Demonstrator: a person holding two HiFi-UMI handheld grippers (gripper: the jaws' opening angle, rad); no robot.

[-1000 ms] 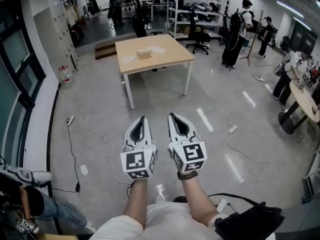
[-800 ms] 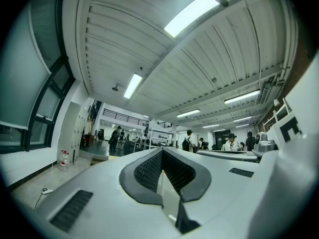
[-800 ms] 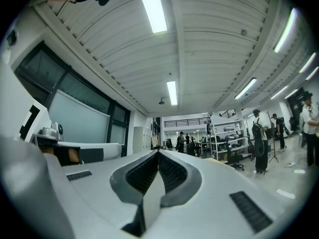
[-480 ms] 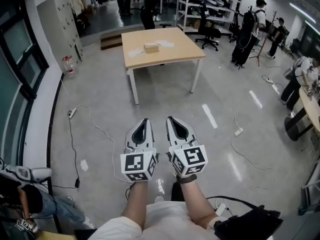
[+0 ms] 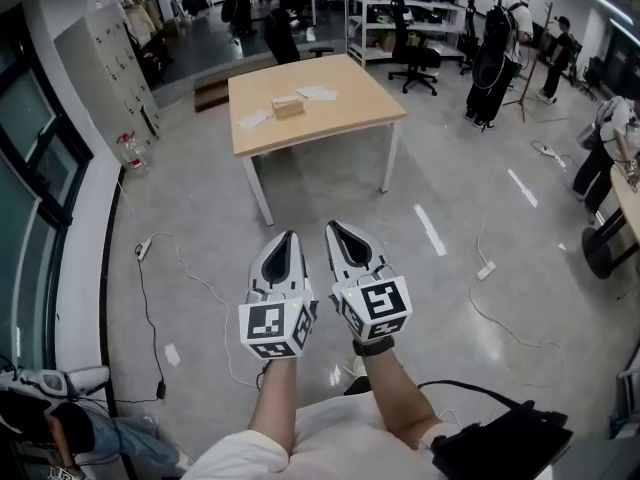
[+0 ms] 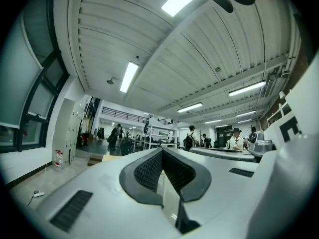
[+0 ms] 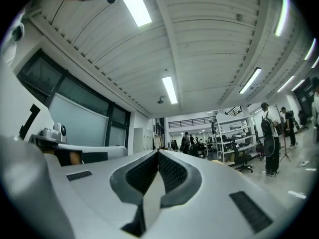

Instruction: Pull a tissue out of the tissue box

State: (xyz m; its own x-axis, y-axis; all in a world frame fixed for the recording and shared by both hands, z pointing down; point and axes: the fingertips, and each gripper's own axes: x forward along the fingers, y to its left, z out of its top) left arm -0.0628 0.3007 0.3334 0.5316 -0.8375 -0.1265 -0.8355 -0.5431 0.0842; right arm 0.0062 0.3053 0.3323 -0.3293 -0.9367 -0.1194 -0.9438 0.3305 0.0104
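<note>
The tissue box (image 5: 288, 106), small and tan, sits on a light wooden table (image 5: 345, 118) far ahead across the room. My left gripper (image 5: 290, 236) and right gripper (image 5: 331, 226) are held side by side in front of me, well short of the table, pointing toward it. Both are shut with nothing between their jaws. In the left gripper view the left gripper (image 6: 161, 150) shows its pads meeting at the tip. The right gripper (image 7: 158, 152) looks the same in the right gripper view. Neither of those two views shows the box.
Two sheets of paper (image 5: 318, 94) lie beside the box. Power strips and cables (image 5: 142, 247) trail over the grey floor at left and right (image 5: 486, 270). People (image 5: 494, 53) stand at the far right, near shelving and office chairs (image 5: 415, 60). A black bag (image 5: 500, 446) lies by my feet.
I have walked forward: the floor marks have slid toward me and the table looks a little nearer. Both grippers keep the same side-by-side, shut pose.
</note>
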